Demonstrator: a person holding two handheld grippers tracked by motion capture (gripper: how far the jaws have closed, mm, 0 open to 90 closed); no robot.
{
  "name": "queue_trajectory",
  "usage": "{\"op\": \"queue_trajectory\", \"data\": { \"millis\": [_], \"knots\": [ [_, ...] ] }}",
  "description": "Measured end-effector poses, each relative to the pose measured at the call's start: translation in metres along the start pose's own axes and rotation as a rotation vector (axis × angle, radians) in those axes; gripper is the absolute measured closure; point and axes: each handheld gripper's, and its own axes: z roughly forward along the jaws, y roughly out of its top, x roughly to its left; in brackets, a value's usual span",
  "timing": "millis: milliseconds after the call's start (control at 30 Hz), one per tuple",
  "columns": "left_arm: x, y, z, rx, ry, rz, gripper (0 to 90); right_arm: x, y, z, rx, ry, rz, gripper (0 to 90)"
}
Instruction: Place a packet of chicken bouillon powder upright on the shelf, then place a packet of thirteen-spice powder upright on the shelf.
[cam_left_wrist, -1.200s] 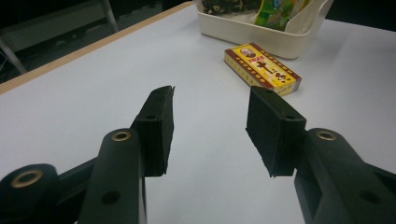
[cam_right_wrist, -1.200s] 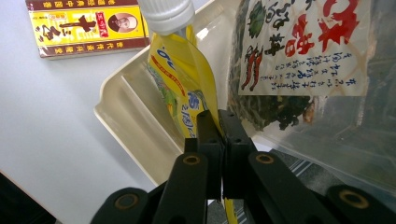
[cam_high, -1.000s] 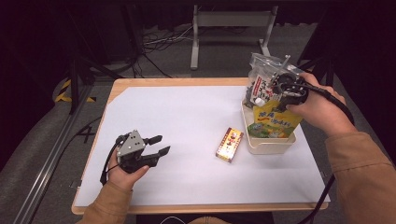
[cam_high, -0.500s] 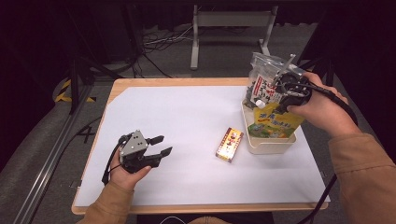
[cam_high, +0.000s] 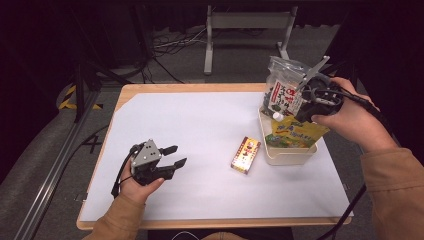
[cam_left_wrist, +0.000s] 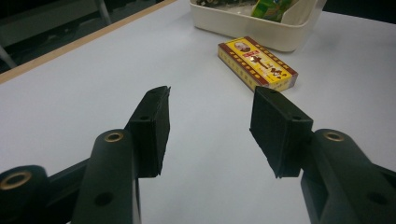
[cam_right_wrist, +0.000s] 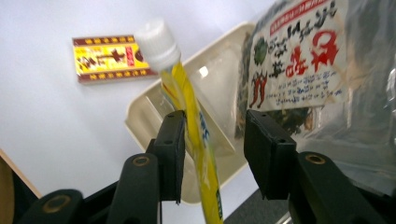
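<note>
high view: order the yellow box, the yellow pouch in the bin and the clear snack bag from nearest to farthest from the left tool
1. Yellow box, on the white mat right of the left tool.
2. Yellow pouch, leaning in the cream bin, front.
3. Clear snack bag, at the bin's back end.

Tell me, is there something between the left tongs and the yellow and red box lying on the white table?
Nothing visible. The open left tongs point toward the flat yellow and red cardboard box, and bare white table surface lies between them. The cream plastic bin stands beyond the box, not in the path.
</note>
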Motion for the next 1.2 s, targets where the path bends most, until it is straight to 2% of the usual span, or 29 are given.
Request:
{"op": "queue_trajectory", "data": {
  "millis": [200, 300, 367, 433, 500, 567, 700, 867, 1033, 1200],
  "knots": [
    [-0.004, 0.002, 0.006, 0.012, -0.01, 0.007, 46.1, 0.008, -0.001, -0.017, -0.099, 0.008, -0.008, 56.9],
    [-0.005, 0.002, 0.007, 0.014, -0.012, 0.009, 46.0, 0.012, -0.002, -0.021, -0.122, 0.009, -0.01, 56.4],
    [-0.004, 0.003, 0.008, 0.015, -0.012, 0.007, 46.0, 0.017, -0.005, -0.026, -0.16, 0.01, -0.015, 56.0],
    [-0.005, 0.003, 0.009, 0.016, -0.015, 0.009, 45.9, 0.019, -0.005, -0.027, -0.167, 0.013, -0.014, 55.9],
    [-0.006, 0.004, 0.011, 0.021, -0.018, 0.009, 45.7, 0.027, -0.009, -0.032, -0.215, 0.018, -0.027, 55.4],
    [-0.007, 0.004, 0.014, 0.028, -0.024, 0.011, 45.5, 0.029, -0.009, -0.034, -0.227, 0.022, -0.028, 55.3],
    [-0.01, 0.006, 0.018, 0.037, -0.032, 0.014, 43.9, 0.038, -0.015, -0.041, -0.318, 0.055, -0.012, 54.8],
    [-0.013, 0.009, 0.027, 0.052, -0.03, 0.004, 40.5, 0.046, -0.018, -0.043, -0.368, 0.063, -0.001, 54.8],
    [-0.02, 0.015, 0.045, 0.08, -0.046, -0.003, 35.0, 0.053, -0.026, -0.037, -0.433, 0.086, 0.029, 53.5],
    [-0.024, 0.019, 0.057, 0.104, -0.051, -0.01, 32.5, 0.06, -0.031, -0.031, -0.453, 0.096, 0.035, 52.9]
  ]
}}
